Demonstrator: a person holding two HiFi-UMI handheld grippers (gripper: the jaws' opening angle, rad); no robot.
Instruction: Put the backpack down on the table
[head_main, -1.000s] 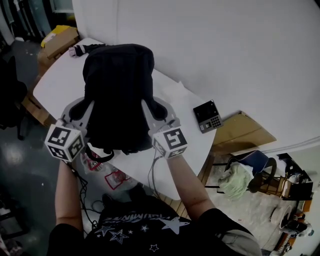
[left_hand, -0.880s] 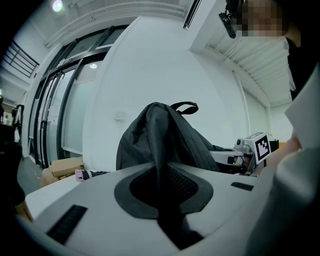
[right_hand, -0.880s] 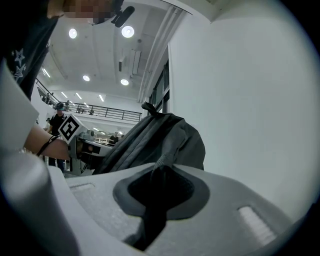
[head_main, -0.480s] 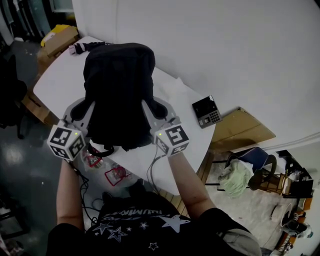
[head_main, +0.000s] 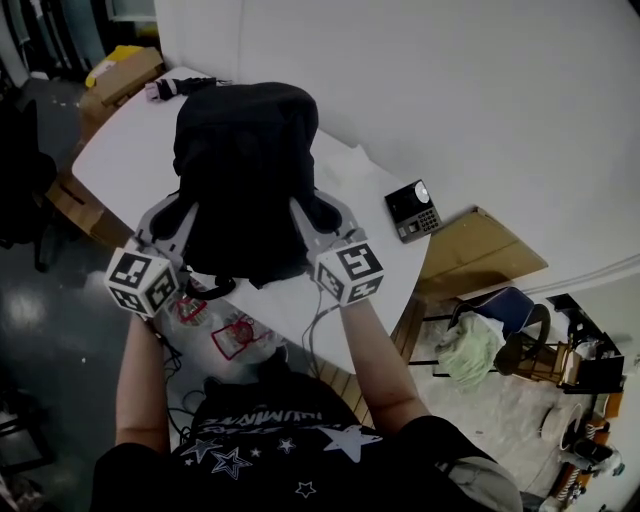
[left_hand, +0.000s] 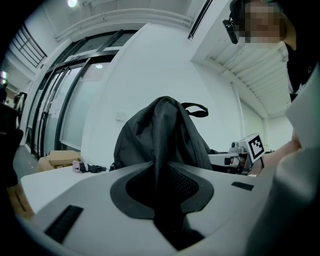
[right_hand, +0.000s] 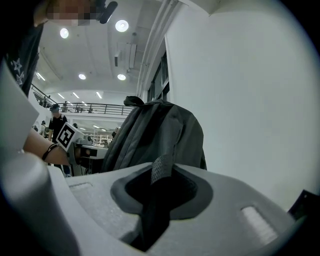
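Black backpack (head_main: 245, 150) stands just ahead; left tool (head_main: 186, 210) pinches one strap (left_hand: 162, 145), right tool (head_main: 318, 210), jaws just opening, the other.

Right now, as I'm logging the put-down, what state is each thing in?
Backpack: upright over the table; whether it rests there, cannot tell.
Left strap: pinched in left gripper, jaws shut.
Right strap: pinched in right gripper, whose jaws have just been opening.
Calculator: lying flat on the table, keys up.
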